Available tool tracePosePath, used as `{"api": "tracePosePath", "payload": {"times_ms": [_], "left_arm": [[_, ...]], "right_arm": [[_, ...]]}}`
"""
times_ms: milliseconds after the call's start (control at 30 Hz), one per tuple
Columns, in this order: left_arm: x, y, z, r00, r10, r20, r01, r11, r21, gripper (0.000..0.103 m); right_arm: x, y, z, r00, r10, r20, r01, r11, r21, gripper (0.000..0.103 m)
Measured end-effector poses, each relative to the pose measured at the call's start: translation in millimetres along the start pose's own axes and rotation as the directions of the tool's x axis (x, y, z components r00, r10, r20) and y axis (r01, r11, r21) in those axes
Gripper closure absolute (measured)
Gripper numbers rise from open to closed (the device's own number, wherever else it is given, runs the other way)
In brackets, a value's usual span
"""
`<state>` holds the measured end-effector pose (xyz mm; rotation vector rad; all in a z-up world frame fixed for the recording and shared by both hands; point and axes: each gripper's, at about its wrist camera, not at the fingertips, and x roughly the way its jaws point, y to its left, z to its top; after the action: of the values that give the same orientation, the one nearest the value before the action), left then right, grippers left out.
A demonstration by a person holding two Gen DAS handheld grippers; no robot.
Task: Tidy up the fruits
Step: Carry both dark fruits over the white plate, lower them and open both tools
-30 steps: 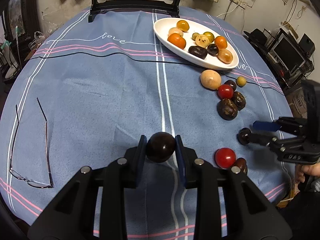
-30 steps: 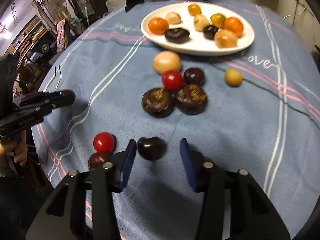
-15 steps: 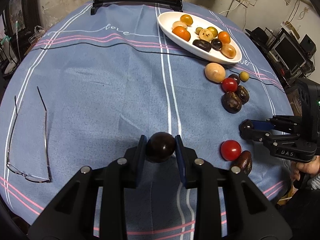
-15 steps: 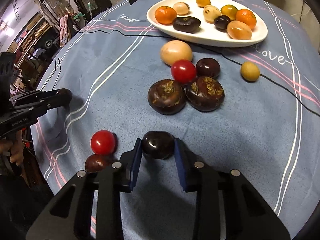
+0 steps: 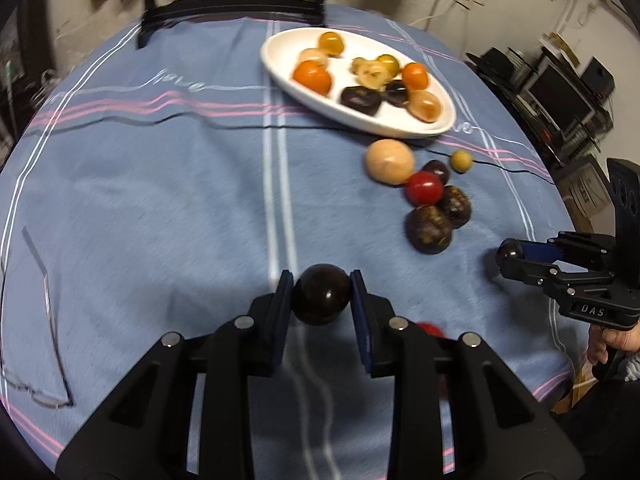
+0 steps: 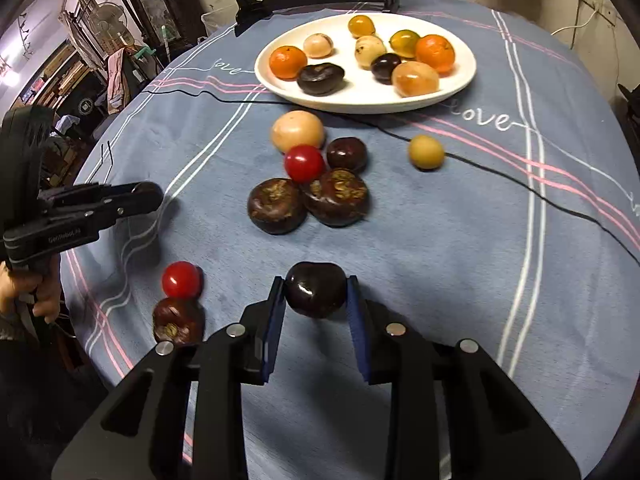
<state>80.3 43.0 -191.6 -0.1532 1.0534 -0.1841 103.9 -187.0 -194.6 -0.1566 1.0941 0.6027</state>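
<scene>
My left gripper (image 5: pixel 321 285) is shut on a dark round fruit (image 5: pixel 322 301), held above the blue striped cloth. My right gripper (image 6: pixel 316 280) is shut on a dark plum (image 6: pixel 315 290), just off the cloth. The white oval plate (image 6: pixel 460 84) at the far side holds several orange, yellow and dark fruits. Between it and me lie a tan fruit (image 6: pixel 298 131), a red tomato (image 6: pixel 304 163), a small plum (image 6: pixel 347 154), two big dark fruits (image 6: pixel 277 205) and a yellow ball (image 6: pixel 426 152). Another tomato (image 6: pixel 181 279) and a brown fruit (image 6: pixel 178 320) sit at the near left.
A pair of glasses (image 5: pixel 44 320) lies on the cloth at the left in the left wrist view. A thin black cable (image 6: pixel 500 178) runs across the table below the plate. A black chair (image 5: pixel 236 4) stands behind the table. A hand (image 6: pixel 24 292) grips the left tool.
My right gripper's jaws have closed on the dark plum and lifted it off the cloth. My left gripper has carried its dark fruit closer to the plate.
</scene>
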Motion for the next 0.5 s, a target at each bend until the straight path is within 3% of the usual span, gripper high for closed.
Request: {"api": "tracePosePath", "payload": {"times_ms": [267,500], "left_arm": [[3,-12,37,1.0,-0.007,0.03,0.005,0.999,0.045,0.074],[4,-6,97,0.997,0.012,0.082,-0.018,0.998,0.067,0.074]], "right_arm": [[-18,-30,13,0.998,0.011,0.066,-0.018,0.994,0.109,0.072],[-16,-27,57,0.994,0.028,0.101,-0.034,0.998,0.057,0.072]]}}
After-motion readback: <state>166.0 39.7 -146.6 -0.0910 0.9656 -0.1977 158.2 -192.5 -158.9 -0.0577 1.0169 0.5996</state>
